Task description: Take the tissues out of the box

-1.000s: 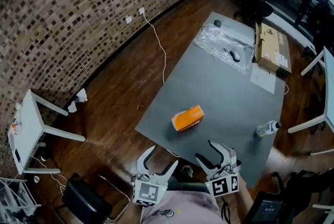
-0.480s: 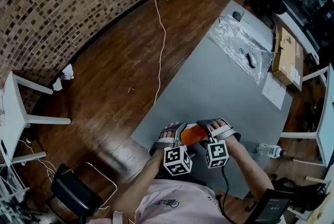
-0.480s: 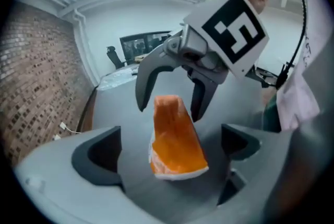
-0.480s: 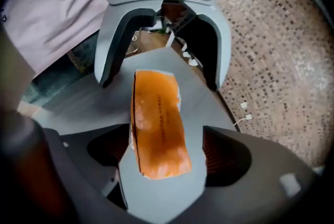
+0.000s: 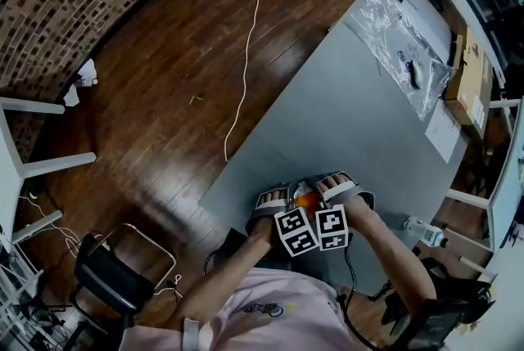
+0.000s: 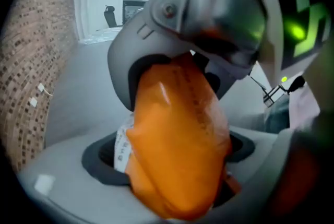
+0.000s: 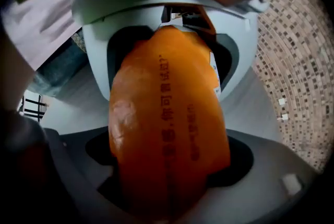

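A: Where's the pack?
B: Orange tissue pack [image 5: 305,200] is at the 6 o'clock end of the desk [image 5: 352,120], between both tongs.
A: Tongs state?
B: Left tongs [image 5: 282,198] are wide and closing, with the pack between the jaws. Right tongs [image 5: 337,187], at its 3 o'clock, are wide and opening, with the same pack between the jaws.
A: Lifted?
B: Can't tell.

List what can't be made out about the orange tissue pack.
- Head view: tissue pack mostly covered by left hand-held gripper, jaws closing, and right hand-held gripper, jaws opening; it sits between both.
- Left gripper view: pack's near end blurred, too close.
- Right gripper view: its print blurred, unreadable.
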`<move>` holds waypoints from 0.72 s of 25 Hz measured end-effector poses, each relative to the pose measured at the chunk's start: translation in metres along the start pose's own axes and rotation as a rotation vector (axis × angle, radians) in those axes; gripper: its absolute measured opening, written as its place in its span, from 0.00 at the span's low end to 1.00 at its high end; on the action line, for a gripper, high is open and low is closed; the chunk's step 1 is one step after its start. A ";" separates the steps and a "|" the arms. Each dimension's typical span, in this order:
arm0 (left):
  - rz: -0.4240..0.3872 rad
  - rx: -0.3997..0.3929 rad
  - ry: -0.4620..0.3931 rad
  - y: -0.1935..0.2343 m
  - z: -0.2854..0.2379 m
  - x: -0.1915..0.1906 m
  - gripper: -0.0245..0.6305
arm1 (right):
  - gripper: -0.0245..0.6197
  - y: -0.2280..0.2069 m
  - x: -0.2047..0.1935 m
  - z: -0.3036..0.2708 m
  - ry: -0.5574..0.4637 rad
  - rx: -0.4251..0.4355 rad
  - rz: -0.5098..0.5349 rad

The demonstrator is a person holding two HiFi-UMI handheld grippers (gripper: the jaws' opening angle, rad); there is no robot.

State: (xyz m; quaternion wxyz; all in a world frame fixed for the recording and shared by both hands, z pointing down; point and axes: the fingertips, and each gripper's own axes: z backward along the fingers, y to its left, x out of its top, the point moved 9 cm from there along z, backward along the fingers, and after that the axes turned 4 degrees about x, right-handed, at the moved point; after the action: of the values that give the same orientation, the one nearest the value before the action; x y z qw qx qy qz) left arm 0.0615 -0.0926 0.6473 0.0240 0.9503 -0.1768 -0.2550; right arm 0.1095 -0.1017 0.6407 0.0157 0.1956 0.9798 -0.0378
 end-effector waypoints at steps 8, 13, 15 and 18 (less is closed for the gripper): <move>-0.030 0.051 -0.046 0.001 0.008 -0.002 0.45 | 0.44 -0.006 0.003 0.009 -0.029 0.004 -0.048; -0.143 0.136 -0.055 -0.037 0.052 0.003 0.40 | 0.39 0.034 0.023 0.049 -0.014 -0.156 -0.064; -0.223 0.281 -0.071 -0.061 0.084 0.013 0.40 | 0.39 0.058 0.033 0.083 0.002 -0.323 -0.069; -0.349 0.532 -0.103 -0.100 0.129 0.035 0.40 | 0.40 0.093 0.041 0.135 0.045 -0.608 -0.085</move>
State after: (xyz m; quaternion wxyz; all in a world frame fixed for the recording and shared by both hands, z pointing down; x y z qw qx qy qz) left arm 0.0586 -0.0050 0.5053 -0.2784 0.9251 -0.0727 -0.2477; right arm 0.1092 -0.0113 0.4980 0.0504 0.1413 0.9536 0.2609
